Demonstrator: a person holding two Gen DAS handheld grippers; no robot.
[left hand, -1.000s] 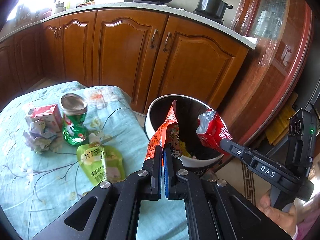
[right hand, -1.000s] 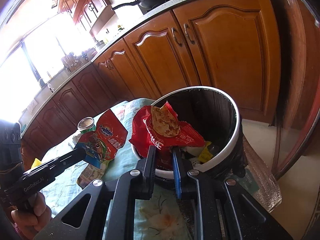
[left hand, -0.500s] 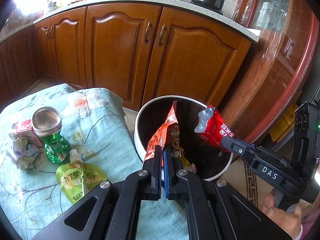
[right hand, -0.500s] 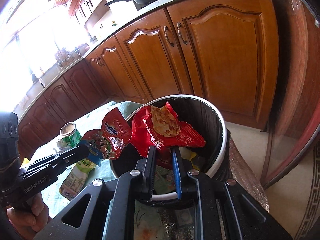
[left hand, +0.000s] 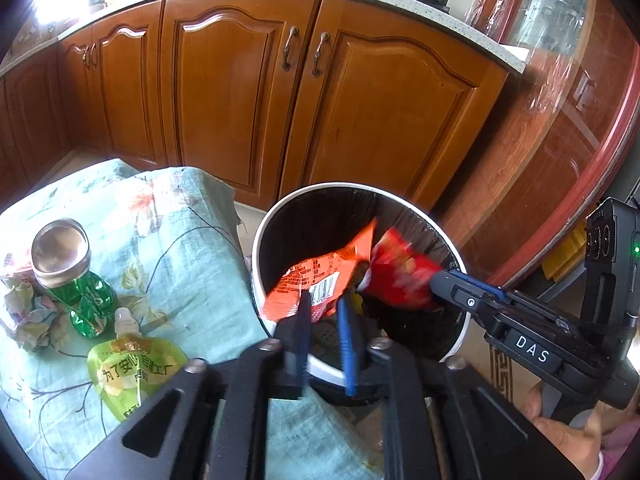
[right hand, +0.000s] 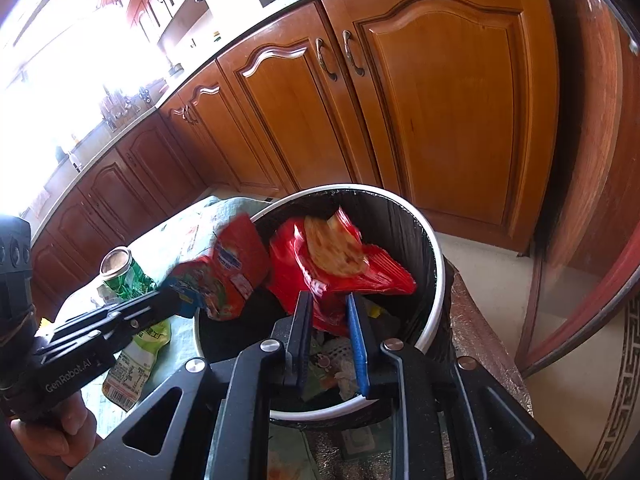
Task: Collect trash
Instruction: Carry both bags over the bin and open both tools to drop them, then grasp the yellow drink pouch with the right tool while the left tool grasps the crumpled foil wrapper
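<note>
A white-rimmed bin (left hand: 416, 206) with a black liner stands beside the table, also in the right wrist view (right hand: 434, 264). My left gripper (left hand: 324, 308) is open over the bin; the orange snack wrapper (left hand: 316, 280) tips loose between its fingers. My right gripper (right hand: 328, 308) is open too; the red chip bag (right hand: 340, 264) is blurred and slipping from it above the bin. In the left wrist view the red bag (left hand: 400, 280) hangs by the right gripper's tip (left hand: 452, 284). The orange wrapper also shows in the right wrist view (right hand: 224, 268).
On the flowered tablecloth (left hand: 160, 220) lie a crushed green can (left hand: 68, 268), a green drink pouch (left hand: 128, 372) and crumpled paper (left hand: 24, 312). Wooden cabinets (left hand: 240, 100) stand behind the bin. A red-framed glass door (left hand: 580, 120) is at the right.
Both grippers have opened over the bin. The orange wrapper and the red chip bag have tipped over and are dropping, blurred by motion.
</note>
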